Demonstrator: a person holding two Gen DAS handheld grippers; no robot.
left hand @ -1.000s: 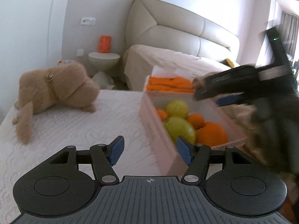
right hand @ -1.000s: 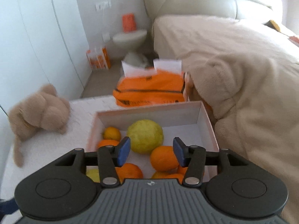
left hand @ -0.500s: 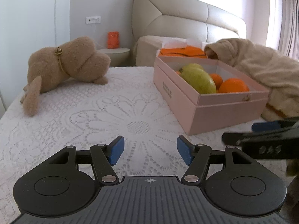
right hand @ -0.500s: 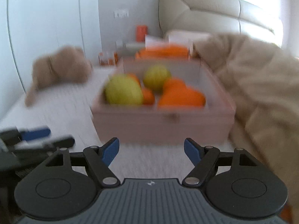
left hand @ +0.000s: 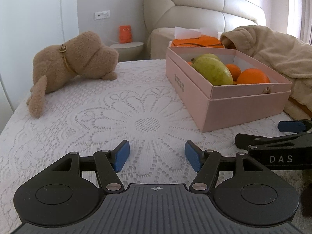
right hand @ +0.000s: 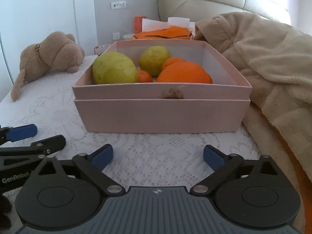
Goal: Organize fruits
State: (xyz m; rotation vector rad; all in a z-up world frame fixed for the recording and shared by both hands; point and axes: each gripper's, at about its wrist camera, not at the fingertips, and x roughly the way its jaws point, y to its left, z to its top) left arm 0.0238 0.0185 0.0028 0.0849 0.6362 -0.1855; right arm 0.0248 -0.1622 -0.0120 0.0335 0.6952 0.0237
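Note:
A pink box (right hand: 161, 115) stands on the white lace cover and holds two yellow-green fruits (right hand: 114, 68) and several oranges (right hand: 184, 73). In the left wrist view the box (left hand: 230, 105) is at the right, with a green fruit (left hand: 212, 71) and oranges (left hand: 252, 77) inside. My left gripper (left hand: 157, 155) is open and empty, low over the lace, left of the box. My right gripper (right hand: 158, 156) is open and empty, in front of the box's near wall. Each gripper shows in the other's view.
A brown plush dog (left hand: 72, 62) lies at the back left of the cover. A beige blanket (right hand: 269, 64) is heaped against the box's right side. An orange bag (left hand: 197, 42) sits behind the box. A headboard and a nightstand stand beyond.
Both grippers have pulled back from above the box and dropped low over the lace in front of it. The right gripper has opened wider. The fruits have not moved.

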